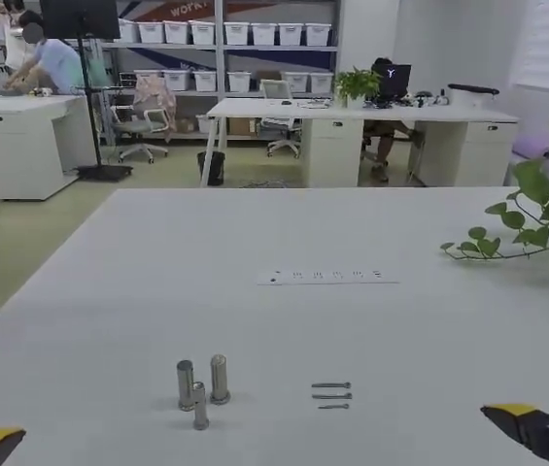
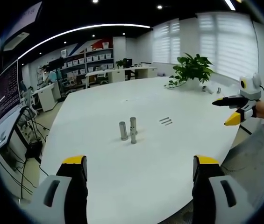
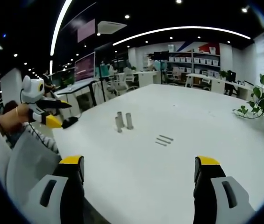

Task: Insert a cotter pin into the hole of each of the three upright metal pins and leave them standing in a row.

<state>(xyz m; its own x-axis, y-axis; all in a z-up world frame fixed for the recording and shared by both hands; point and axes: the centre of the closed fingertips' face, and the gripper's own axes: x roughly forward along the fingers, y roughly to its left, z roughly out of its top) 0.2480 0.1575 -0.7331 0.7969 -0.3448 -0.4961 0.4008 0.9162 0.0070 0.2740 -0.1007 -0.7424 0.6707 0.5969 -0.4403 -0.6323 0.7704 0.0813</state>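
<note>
At the near left edge of the tabletop [image 1: 274, 233] the left claw [image 2: 139, 162] hangs with its jaws spread wide and nothing between them. In the left gripper view its yellow tips aim almost straight at the work. Ahead of it stand the three metal pins [image 1: 201, 388], upright but bunched in a tight triangle rather than a row, two behind and one in front. Whether they touch each other cannot be told. To their right, across a clear gap, the three cotter pins [image 1: 331, 395] lie flat side by side, one beyond the other. Each has its long axis running left to right across the head view, so crosswise to a reach from the near edge. At the near right, the right claw [image 3: 139, 162] is likewise wide apart and empty. In the right gripper view the cotter pins sit nearly dead ahead along its jaws, with the metal pins further off to the left. The cotter pins are therefore nearer the right claw and the metal pins nearer the left. The likely opening move is for the right claw to reach in and pinch one cotter pin across its thin shaft while the left steadies a metal pin. No cotter pin is in place yet.
</note>
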